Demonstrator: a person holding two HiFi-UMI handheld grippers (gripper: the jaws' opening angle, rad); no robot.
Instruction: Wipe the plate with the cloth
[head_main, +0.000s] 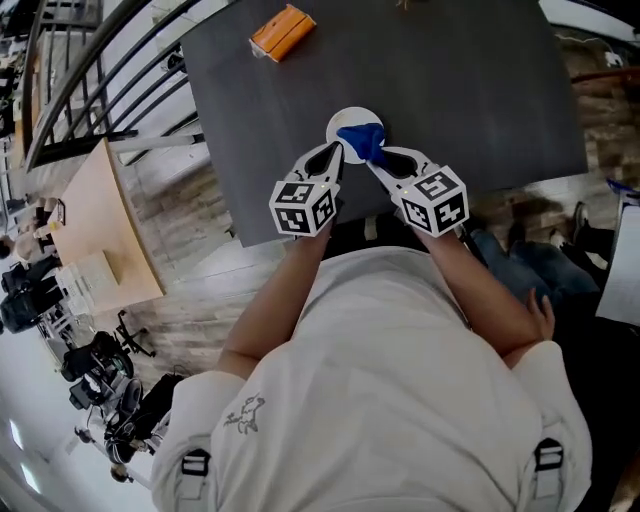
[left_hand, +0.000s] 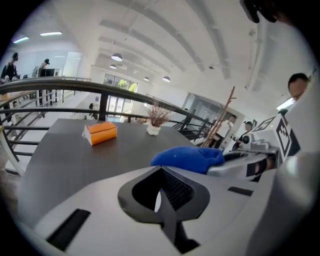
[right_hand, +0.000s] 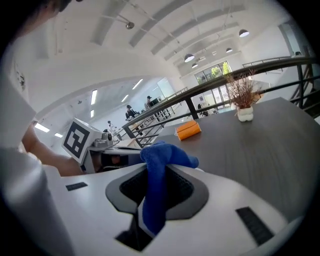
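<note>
- Clamping the blue cloth between its pads, the right gripper leaves a bunched end poking out past the tips and a tail running back through the jaws.
- Left gripper: jaws together, nothing bulky in them. A thin white sliver shows in the slit (perhaps the plate seen through it; I cannot tell whether a rim is pinched).
- The white plate sits just beyond both tips, toward the near side of the table, with the cloth bunch over its near right part. The head view does not show whether it rests on the top or is raised.
- Handling, as a judgement: the cloth is soft, light and floppy, so it will fold and drag rather than push. A hold close to the bunch gives a firm wad to rub with. The plate looks stiff, smooth and breakable, so it may skate under the wipe; steadying it at the left rim seems sensible.
- The table is dark grey, matte and flat. An orange box lies far left and a small white vase of twigs stands at the far edge, both well apart from the plate.
- Around it are a black railing on the left, a wood-pattern floor and a bright, high-ceilinged hall.
</note>
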